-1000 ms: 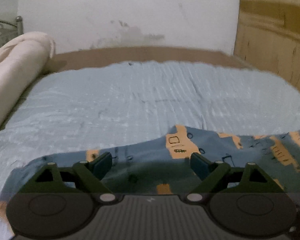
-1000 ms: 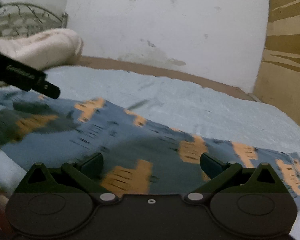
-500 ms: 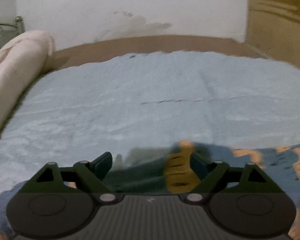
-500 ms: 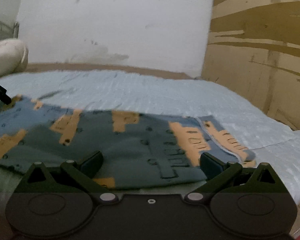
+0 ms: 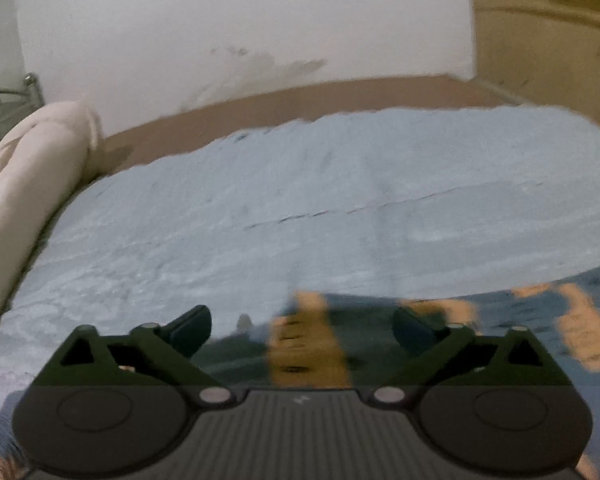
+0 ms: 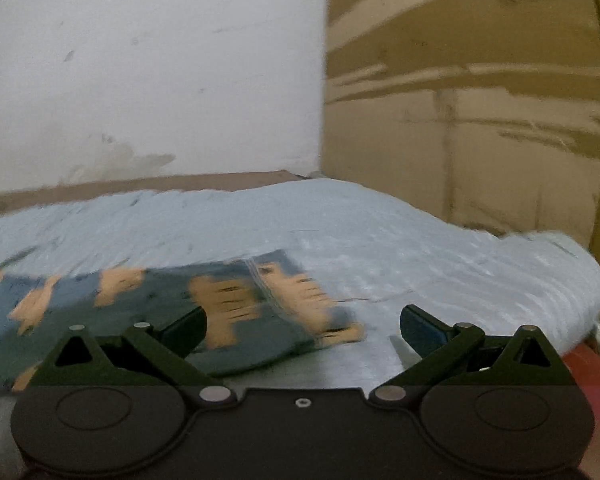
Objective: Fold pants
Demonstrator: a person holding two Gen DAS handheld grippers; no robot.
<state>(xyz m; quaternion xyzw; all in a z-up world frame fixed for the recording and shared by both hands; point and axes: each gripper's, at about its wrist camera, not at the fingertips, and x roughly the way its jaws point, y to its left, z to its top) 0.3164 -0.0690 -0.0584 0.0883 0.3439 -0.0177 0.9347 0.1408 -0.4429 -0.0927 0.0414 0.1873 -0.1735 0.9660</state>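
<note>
Pants (image 6: 148, 312) lie on pale-blue bedspread (image 5: 300, 208) below white wall (image 5: 240, 20).

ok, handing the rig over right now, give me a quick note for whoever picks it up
Left tongs: open, have just been opening; pants lie under the gap, nothing gripped.
Right tongs: open, empty, over the pants' hem end.
Pants: laid out flat and lengthwise on the light blue bedspread; cream bolster at the left edge.
Done: pants spread out; whether already folded once, cannot tell.
Left: probably grip the ends and fold them over.
</note>
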